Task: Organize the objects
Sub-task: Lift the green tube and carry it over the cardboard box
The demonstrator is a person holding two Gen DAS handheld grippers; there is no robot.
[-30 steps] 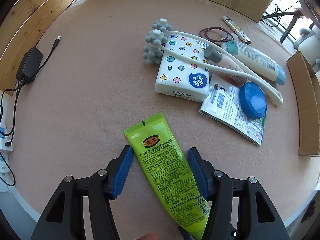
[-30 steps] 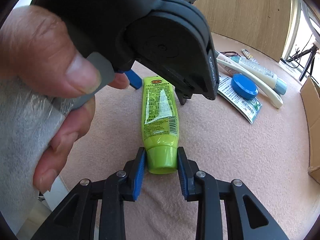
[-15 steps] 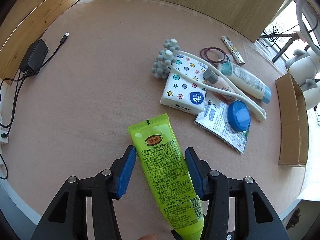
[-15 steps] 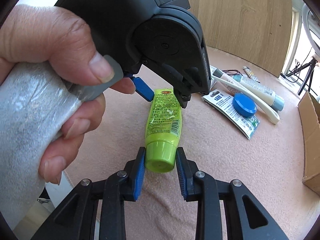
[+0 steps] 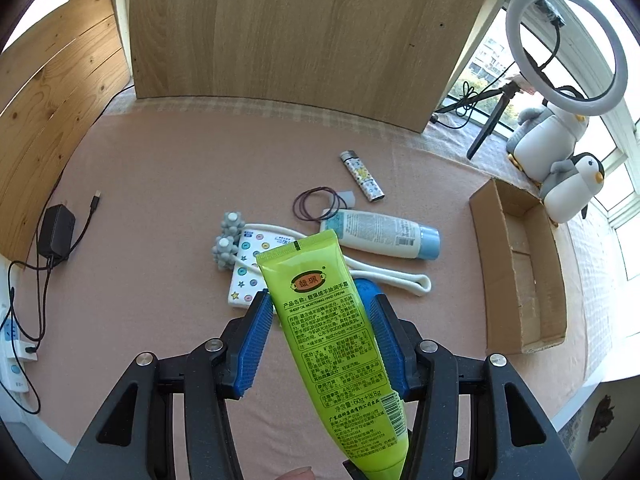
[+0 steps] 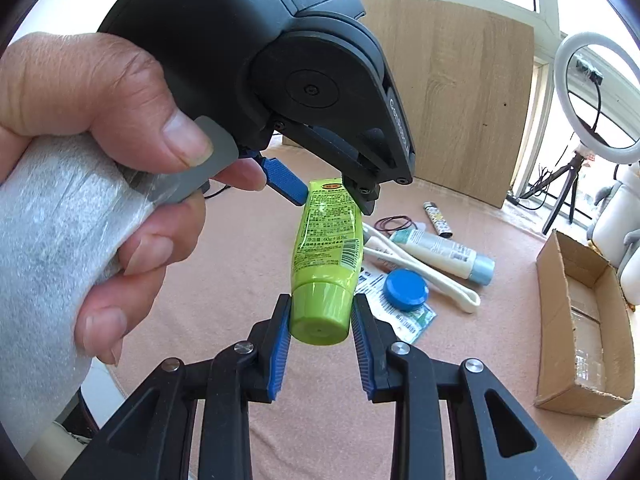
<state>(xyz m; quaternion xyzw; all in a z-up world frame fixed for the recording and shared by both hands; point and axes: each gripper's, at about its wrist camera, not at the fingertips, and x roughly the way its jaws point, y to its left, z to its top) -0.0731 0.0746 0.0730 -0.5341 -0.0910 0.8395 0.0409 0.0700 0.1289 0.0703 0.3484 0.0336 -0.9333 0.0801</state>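
Note:
A lime-green hand cream tube (image 5: 332, 340) hangs above the pink table (image 5: 160, 200), clear of it. My right gripper (image 6: 322, 300) is shut on the tube's round cap (image 6: 320, 314). My left gripper (image 5: 319, 296) is closed on the flat body of the tube, its blue pads (image 5: 256, 336) against both side edges. In the right wrist view the left gripper (image 6: 332, 202) comes down from above, held by a hand (image 6: 100, 120), and meets the green tube (image 6: 328, 240) near its crimped end.
An open cardboard box (image 5: 520, 264) stands at the right. On the table lie a white tube with a blue cap (image 5: 384, 232), a tissue pack (image 5: 248, 264), a grey massager (image 5: 226, 244), a blue lid (image 6: 405, 290), a lighter (image 5: 362, 176) and hair bands (image 5: 316, 204). A charger (image 5: 58, 230) lies at the left.
Both grippers have risen with the green tube, lifting it off the table. The left view has tilted up, so the box and wall now show. The left jaws have narrowed slightly.

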